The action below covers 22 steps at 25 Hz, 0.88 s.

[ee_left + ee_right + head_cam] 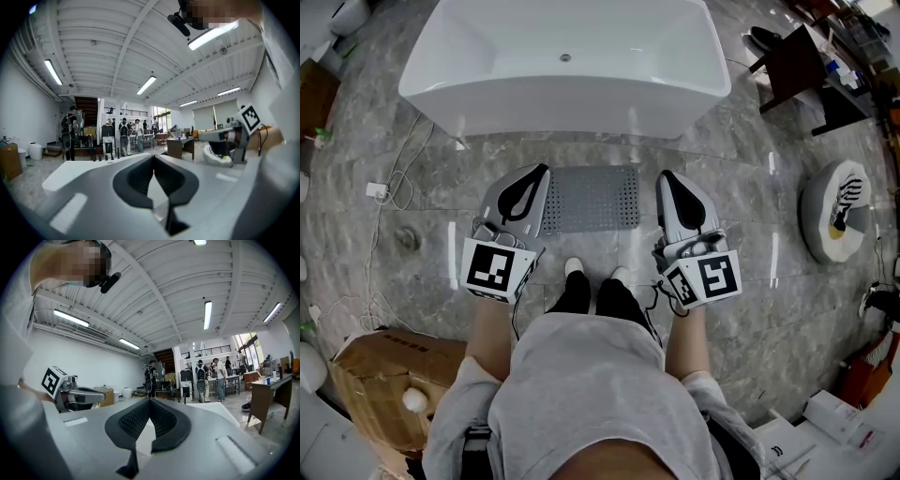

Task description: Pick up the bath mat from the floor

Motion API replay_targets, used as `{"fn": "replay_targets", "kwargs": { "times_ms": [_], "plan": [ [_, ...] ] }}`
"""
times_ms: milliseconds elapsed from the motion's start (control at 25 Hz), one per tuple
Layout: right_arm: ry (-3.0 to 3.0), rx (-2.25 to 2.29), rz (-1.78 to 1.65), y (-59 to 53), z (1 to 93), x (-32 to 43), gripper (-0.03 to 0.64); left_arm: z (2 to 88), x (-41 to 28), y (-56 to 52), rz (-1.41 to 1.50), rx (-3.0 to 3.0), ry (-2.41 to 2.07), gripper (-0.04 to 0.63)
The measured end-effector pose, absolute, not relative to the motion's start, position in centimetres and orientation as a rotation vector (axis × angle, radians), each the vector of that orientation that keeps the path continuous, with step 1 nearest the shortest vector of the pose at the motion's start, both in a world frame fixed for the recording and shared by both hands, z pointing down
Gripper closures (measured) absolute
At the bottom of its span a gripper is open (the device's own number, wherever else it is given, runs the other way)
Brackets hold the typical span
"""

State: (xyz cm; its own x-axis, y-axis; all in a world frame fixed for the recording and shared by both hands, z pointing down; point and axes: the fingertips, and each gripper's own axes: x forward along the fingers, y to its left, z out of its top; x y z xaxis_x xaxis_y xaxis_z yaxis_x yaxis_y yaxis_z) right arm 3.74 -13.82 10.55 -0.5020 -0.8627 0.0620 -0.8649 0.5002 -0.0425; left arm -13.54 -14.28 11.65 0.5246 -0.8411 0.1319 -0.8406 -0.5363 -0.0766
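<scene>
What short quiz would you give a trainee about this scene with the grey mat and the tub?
1. True or false: the bath mat lies flat on the floor, between the person's feet and the bathtub.
2. The left gripper is: A) open; B) shut on the mat; C) shut and empty.
3. Does the right gripper hold anything? Answer yes or no.

Key: 1 true. 2 C. 3 no: its jaws are together with nothing between them.
</scene>
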Motion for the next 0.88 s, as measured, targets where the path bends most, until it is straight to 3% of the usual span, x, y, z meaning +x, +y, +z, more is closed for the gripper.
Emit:
{"fn": "replay_targets", "kwargs": {
  "times_ms": [880],
  "plan": [
    [-2.660, 1.476, 0.203, -20.2, 15.6, 6.6, 0.618, 16.6, -12.1, -19.0, -0.340, -2.740, 1.639, 0.594]
  ]
}}
